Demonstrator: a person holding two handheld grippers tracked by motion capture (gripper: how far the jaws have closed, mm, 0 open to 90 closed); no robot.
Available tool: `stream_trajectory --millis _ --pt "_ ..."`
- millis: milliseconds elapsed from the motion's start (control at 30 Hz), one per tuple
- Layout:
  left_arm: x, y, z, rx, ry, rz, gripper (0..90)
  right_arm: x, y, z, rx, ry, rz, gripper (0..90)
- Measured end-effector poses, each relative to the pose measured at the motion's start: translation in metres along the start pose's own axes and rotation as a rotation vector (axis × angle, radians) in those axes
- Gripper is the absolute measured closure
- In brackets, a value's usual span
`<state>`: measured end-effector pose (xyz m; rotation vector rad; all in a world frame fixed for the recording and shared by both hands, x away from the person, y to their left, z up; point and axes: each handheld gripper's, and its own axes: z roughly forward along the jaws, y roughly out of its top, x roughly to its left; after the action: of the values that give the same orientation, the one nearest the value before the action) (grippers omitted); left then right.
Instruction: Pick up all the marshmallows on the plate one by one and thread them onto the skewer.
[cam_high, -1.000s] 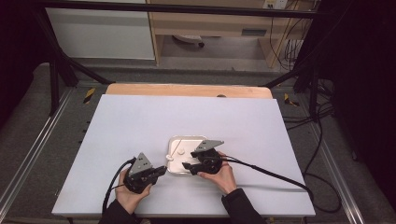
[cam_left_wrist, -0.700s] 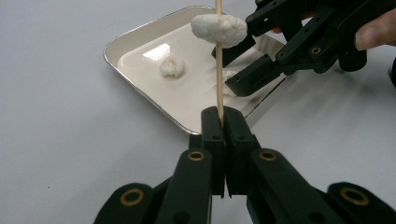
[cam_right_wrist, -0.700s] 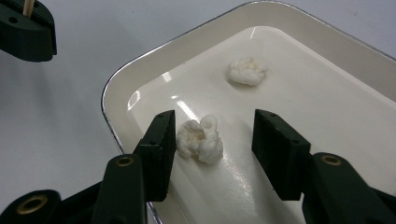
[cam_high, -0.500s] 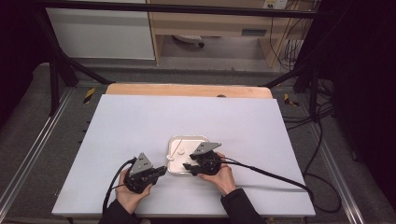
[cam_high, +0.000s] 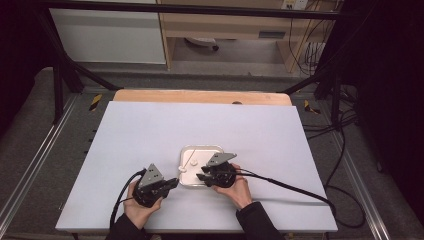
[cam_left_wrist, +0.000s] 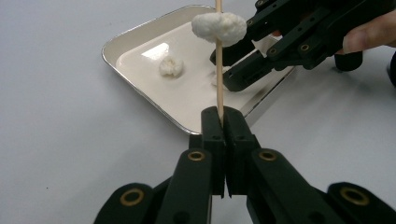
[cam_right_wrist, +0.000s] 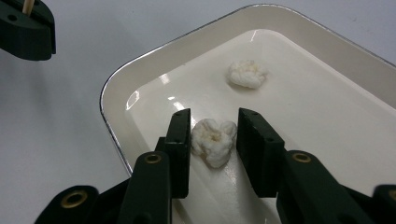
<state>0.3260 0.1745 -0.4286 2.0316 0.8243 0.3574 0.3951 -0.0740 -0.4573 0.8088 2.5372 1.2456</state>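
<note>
One popcorn piece (cam_left_wrist: 219, 27) threaded on skewer (cam_left_wrist: 218, 70) clamped in left gripper (cam_left_wrist: 223, 122); right gripper (cam_right_wrist: 214, 135) narrowing around second piece (cam_right_wrist: 213, 140), third (cam_right_wrist: 247, 73) waiting in tray (cam_right_wrist: 140, 70).

High view sits above the near edge, looking forward and down over the whole surface (cam_high: 150, 135). The left claw (cam_left_wrist: 223, 122) cam rides low and close, facing the white tray (cam_left_wrist: 140, 35). Right claw (cam_right_wrist: 214, 140) cam is even closer, right over it. All three share that tray (cam_high: 218, 149).
</note>
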Motion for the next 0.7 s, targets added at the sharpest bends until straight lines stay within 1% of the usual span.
stream_trajectory --millis 233,433,533,700 --pt "0.000 0.000 0.001 0.004 -0.001 0.001 88.4 -0.001 0.001 0.000 0.003 0.010 0.051 69.7" --pt "0.000 0.000 0.000 0.001 -0.002 0.001 88.4 -0.002 0.004 -0.005 0.003 0.027 0.074 71.1" --pt "0.000 0.000 0.000 0.002 -0.003 0.003 88.4 -0.003 0.006 -0.009 -0.011 0.036 0.082 71.7" --pt "-0.001 0.000 0.000 0.001 -0.004 0.004 88.4 -0.004 0.013 -0.020 -0.046 0.056 0.099 72.5"
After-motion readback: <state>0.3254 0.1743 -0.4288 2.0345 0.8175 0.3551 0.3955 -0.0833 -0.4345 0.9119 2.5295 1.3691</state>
